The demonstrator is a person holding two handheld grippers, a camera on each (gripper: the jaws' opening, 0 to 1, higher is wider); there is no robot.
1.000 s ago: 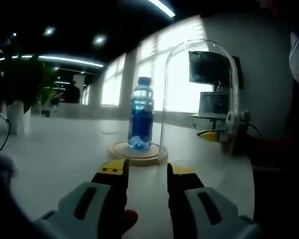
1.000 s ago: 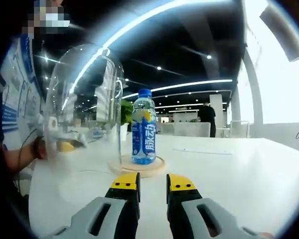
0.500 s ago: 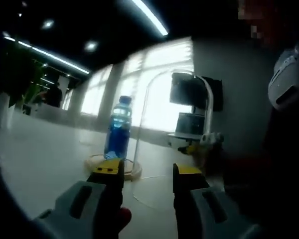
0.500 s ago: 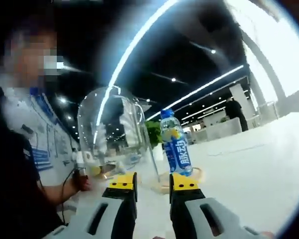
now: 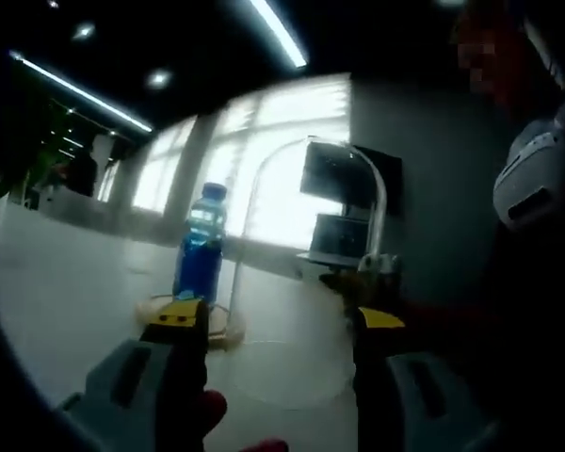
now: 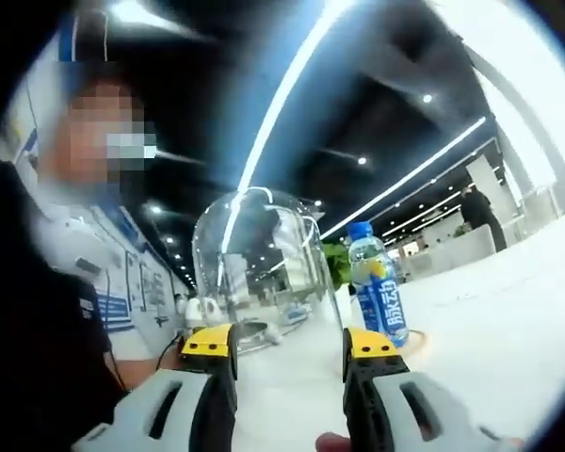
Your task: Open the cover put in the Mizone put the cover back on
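Left gripper view
Left gripper (image 5: 275, 320): jaws spread wide, nothing between them, aimed at the foot of the cover.
Cover (image 5: 301, 273): a clear glass dome standing upright on the white table (image 5: 66, 311), just beside the wooden base, not on it.
Mizone bottle (image 5: 199, 247): blue, with a blue cap, upright on the round wooden base (image 5: 221, 330), uncovered, to the left of the dome.
Right gripper (image 5: 363, 278): comes in from the right behind the dome; its yellow-tipped end is blurred, so I cannot tell how its jaws stand from here.

Right gripper view
Right gripper (image 6: 290, 342): jaws parted wide, holding nothing, the dome seen between them.
Cover (image 6: 264, 268): upright on the table (image 6: 508, 311), left of the bottle.
Mizone bottle (image 6: 379, 294): upright on the wooden base (image 6: 416, 337), beside the dome, apart from the jaws.
Person (image 6: 85, 282): at the left, in a light shirt with blue print.
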